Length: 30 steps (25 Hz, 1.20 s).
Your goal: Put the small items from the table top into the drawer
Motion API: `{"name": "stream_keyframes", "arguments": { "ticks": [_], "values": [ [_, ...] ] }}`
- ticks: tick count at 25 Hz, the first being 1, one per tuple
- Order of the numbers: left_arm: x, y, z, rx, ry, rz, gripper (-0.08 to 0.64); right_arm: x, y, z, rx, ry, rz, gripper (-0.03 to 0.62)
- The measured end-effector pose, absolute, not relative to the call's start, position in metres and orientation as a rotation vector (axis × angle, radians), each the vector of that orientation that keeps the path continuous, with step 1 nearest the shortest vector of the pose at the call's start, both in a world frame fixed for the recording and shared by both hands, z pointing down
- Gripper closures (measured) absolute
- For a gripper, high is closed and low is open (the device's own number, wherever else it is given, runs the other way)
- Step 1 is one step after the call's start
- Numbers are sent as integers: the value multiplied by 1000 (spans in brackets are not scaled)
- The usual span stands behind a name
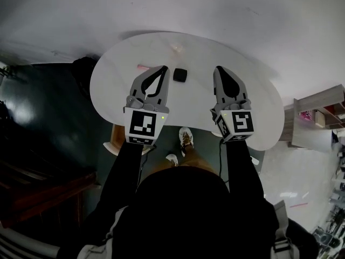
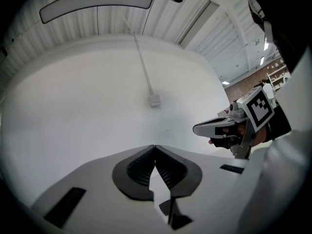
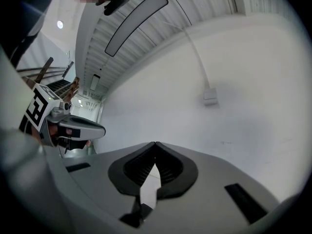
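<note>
1. White wall [image 1: 259, 15] backs a white, rounded table [image 1: 113, 90], with dark floor [image 1: 48, 123] to its left; both gripper views look level at that wall, where a thin cable [image 2: 142, 62] runs down to a small box.
2. 3 small items lie on the table top, near its far edge: a black square item [image 1: 180, 75], a pink stick [image 1: 143, 67] well to its left, and a pale pink item [image 1: 177, 48] beyond them, close to the wall.
3. The left gripper [image 1: 163, 69] hovers over the table with its tip between the pink stick and the black square item. Its own view shows the jaw tips meeting [image 2: 155, 146], with nothing between them.
4. The right gripper [image 1: 219, 70] hovers to the right of the black square item, apart from it. Its jaws are also closed tip to tip [image 3: 155, 144] and carry nothing.
5. No drawer shows in any view, so I cannot tell where it is or whether it is open.
6. Judging from this, the task has hardly started: all 3 items sit on the table, none is held, and each has yet to be picked up and taken to the drawer.
7. Either gripper would need to open before it could take anything.
</note>
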<state>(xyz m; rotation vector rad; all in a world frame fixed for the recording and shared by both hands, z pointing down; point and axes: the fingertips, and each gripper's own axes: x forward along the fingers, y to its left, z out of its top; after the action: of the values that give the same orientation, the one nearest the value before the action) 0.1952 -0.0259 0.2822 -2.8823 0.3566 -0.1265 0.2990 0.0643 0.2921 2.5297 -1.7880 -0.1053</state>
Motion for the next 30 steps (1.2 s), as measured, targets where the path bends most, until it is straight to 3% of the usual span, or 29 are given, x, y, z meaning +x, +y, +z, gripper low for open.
{"name": "stream_keyframes", "arguments": {
  "ticks": [18, 30],
  "values": [
    [287, -96, 301, -2801, 558, -207, 545, 402, -40, 323, 2395, -2048, -44, 566],
    [298, -111, 312, -2814, 586, -257, 545, 412, -54, 330, 2373, -2070, -24, 566]
  ]
}}
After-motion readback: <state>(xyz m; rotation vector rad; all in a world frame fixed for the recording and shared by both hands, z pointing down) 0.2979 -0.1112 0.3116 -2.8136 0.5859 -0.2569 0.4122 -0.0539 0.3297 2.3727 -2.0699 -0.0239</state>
